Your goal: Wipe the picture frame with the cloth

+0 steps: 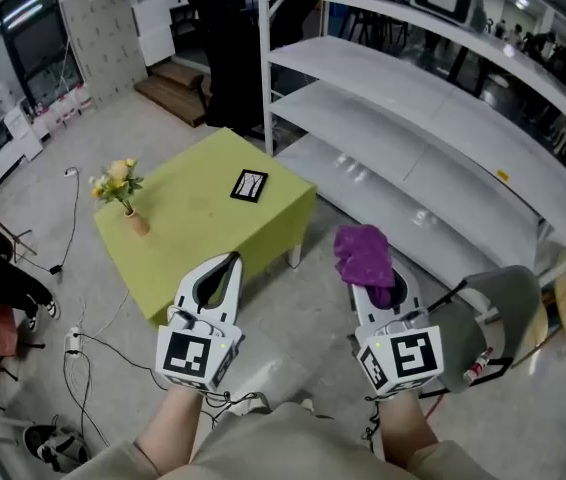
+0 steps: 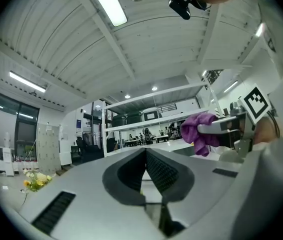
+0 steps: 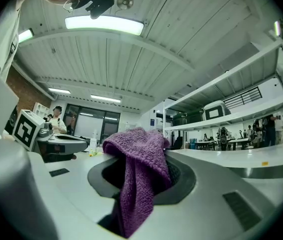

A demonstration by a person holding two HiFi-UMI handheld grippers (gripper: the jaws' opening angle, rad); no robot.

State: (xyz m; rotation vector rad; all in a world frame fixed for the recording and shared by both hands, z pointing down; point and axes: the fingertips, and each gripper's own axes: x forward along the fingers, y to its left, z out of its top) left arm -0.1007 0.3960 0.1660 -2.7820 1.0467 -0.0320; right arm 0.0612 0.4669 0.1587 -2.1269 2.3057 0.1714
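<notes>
**A:** Right gripper view first: what sits between the pads?

**B:** A purple cloth (image 3: 140, 174), looped terry, soft and crumpled. The right gripper (image 3: 142, 151) pinches it between its dark ribbed pads. One fold bunches over the tips and the rest hangs down in front.

**A:** And the other one?

**B:** In the left gripper view, the left gripper (image 2: 145, 153) has its two black ridged pads pressed together at the tips, with nothing between them. Its shell is smooth grey plastic.

**A:** Where is the picture frame?

**B:** In the head view, the picture frame (image 1: 250, 185) lies flat on a low, square, yellow-green table (image 1: 198, 233), near the far right corner. It is small and black-edged, with a pale picture. Both grippers hang over the concrete floor (image 1: 303, 308) on the near side of the table, well apart from the frame.

**A:** Anything else on the table?

**B:** A slim vase of yellow flowers (image 1: 116, 180) at its left corner. White metal shelves (image 1: 413, 138) stand to the right.
</notes>
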